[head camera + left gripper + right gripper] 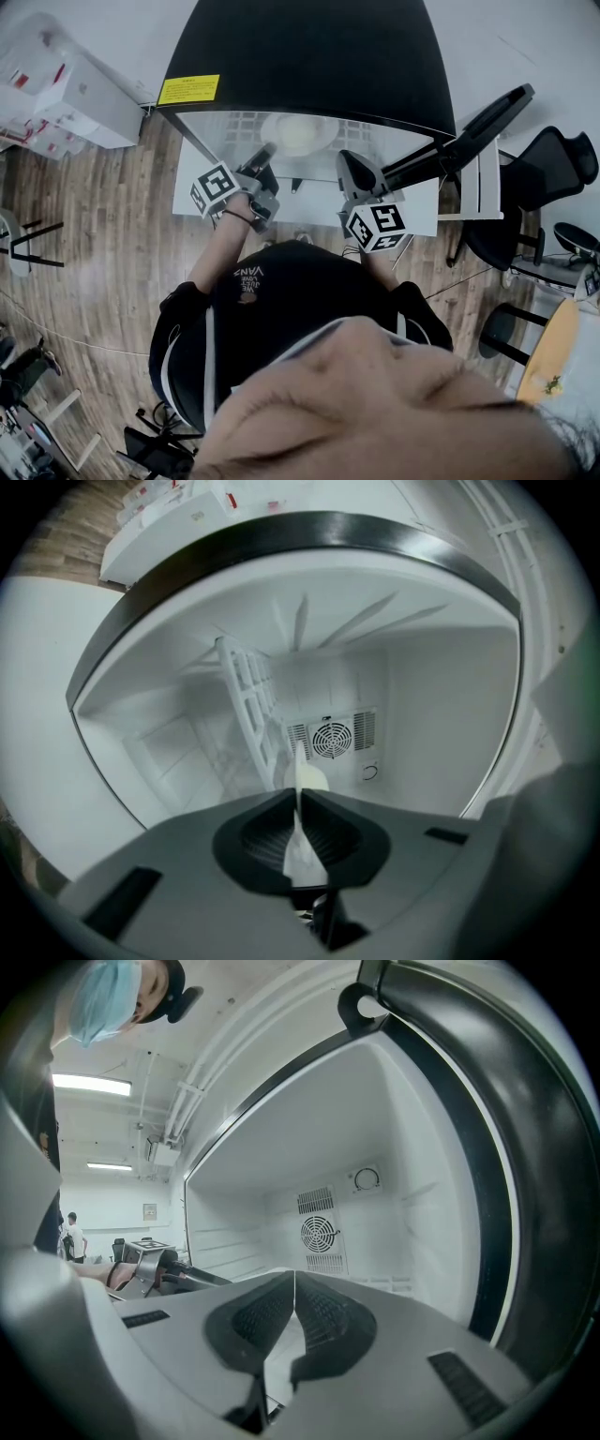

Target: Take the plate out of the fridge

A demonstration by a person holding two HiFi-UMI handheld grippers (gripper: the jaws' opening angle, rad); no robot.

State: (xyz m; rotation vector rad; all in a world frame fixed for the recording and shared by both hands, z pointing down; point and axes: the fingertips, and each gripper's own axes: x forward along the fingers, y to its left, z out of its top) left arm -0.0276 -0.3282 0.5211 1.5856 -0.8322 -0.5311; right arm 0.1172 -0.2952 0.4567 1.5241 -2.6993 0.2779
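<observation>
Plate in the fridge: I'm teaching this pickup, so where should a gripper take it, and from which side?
The near rim, from the open front of the fridge: the plate lies flat, so only its thin edge fits between jaws. The left gripper pinches it there.

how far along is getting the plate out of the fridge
Done: the fridge stands open. In hand: the left gripper is clamped on the rim of the plate; the right gripper is shut and empty. Left: the plate is still inside and must be lifted out.

"vans" print on black shirt (300,300), upside down; yellow label (187,89) on fridge (309,56) top, print illegible.
</observation>
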